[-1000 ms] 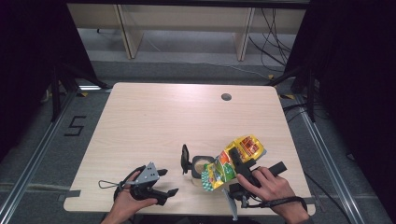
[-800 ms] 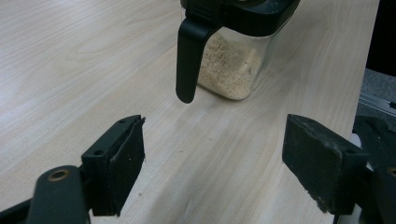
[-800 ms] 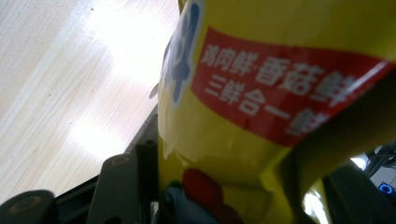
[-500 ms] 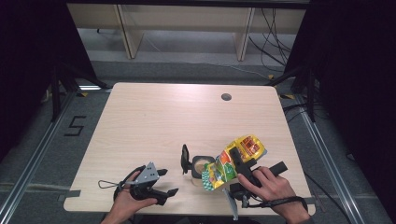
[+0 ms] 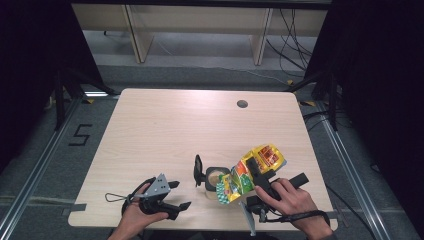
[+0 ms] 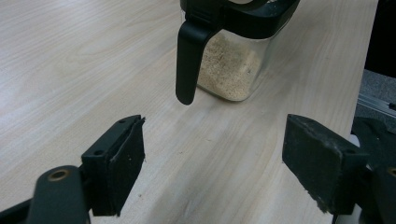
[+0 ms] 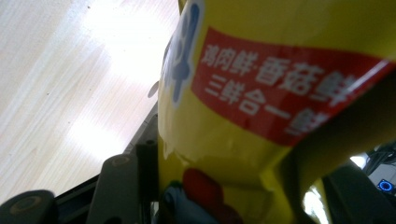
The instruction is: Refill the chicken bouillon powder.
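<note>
**Bag tipped over the open jar**

In the high view the right tongs (image 5: 252, 172) sit at the lower right of the frame, pinching a yellow bag (image 5: 250, 172). The bag lies slanted, its upper end toward the right and its lower, green-printed end touching the rim of the jar (image 5: 216, 177) just left of it. The right hand (image 5: 290, 197) wraps the tool from below.

In the right gripper view the bag (image 7: 261, 116) rises from the bottom middle between the two black jaws, which press on its sides; a red band with white print crosses it at the upper right.

The jar stands at the lower middle of the desk (image 5: 200, 125), its black lid (image 5: 198, 170) flipped up on its left side. In the left gripper view the jar (image 6: 231, 65) is at the top centre, clear-walled, holding pale granules, with the lid's tab hanging down its left side.

The left tongs (image 5: 175, 196) rest at the lower left of the high view in the left hand (image 5: 137, 215), jaws spread wide with nothing between them, well apart from the jar.
</note>
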